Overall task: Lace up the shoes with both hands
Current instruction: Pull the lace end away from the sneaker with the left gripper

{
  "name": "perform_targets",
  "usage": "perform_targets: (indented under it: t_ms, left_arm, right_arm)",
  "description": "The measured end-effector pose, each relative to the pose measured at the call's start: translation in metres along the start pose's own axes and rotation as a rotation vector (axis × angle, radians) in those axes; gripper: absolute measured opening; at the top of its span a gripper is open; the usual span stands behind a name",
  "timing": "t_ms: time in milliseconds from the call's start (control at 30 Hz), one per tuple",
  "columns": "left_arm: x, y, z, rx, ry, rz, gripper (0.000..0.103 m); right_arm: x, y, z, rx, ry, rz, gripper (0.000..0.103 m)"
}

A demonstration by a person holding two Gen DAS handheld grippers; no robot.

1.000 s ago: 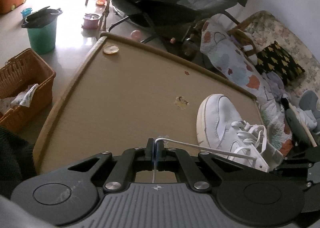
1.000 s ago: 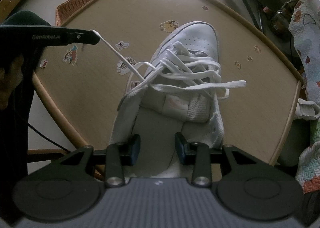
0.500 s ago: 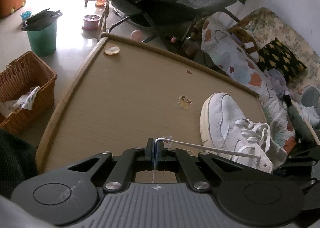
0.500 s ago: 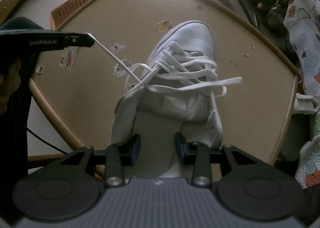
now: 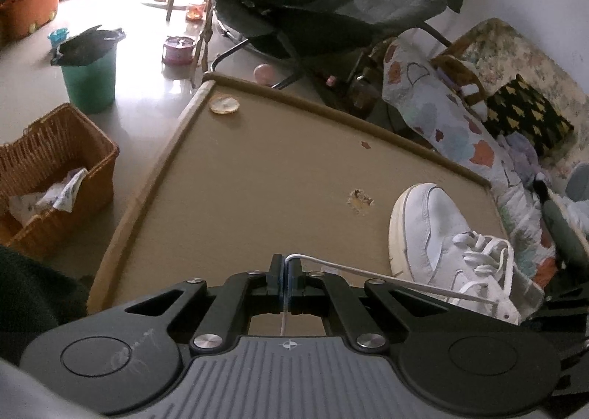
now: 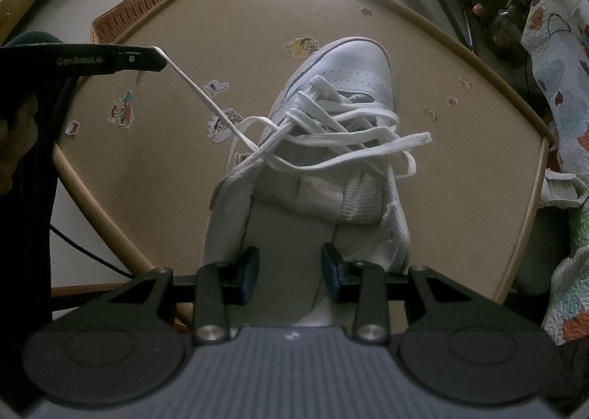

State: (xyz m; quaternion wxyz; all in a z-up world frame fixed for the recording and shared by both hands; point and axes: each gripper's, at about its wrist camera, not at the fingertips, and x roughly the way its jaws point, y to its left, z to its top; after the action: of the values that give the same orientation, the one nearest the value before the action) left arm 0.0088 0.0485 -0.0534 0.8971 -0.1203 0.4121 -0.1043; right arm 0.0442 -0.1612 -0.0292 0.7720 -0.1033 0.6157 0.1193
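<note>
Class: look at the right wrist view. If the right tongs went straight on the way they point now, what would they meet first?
Most likely the white shoe: the right tongs, open and empty, point steeply down over its heel opening, so the inner sole or collar probably comes first. Depth is unclear.

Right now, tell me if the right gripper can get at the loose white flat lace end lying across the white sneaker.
Probably yes: the right gripper hangs open over the heel, and nothing covers the loose lace end ahead of it.

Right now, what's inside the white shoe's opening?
Inside the white shoe shows a pale insole, with the open right gripper above it. The toe interior is hidden under the tongue and laces.
</note>
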Motion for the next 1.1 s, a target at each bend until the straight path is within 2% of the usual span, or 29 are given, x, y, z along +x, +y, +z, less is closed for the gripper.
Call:
perform_targets:
  t_ms: [233, 467, 833, 1100]
  left_arm:
    - [0.002, 0.005, 0.0, 0.006, -0.003, 0.007, 0.002]
    - [0.007, 0.017, 0.003, -0.033, -0.014, 0.015, 0.002]
    - [0.009, 0.008, 0.001, 0.023, -0.042, 0.031, 0.002]
    - [0.008, 0.011, 0.0, 0.013, -0.041, 0.023, 0.002]
  right_arm:
    - [0.0, 0.001, 0.001, 0.009, 0.01, -0.004, 0.037]
    - [0.001, 0.002, 0.003, 0.015, 0.021, -0.008, 0.037]
    - [0.003, 0.003, 0.007, 0.041, 0.045, -0.021, 0.037]
    - [0.003, 0.005, 0.008, 0.038, 0.053, -0.02, 0.037]
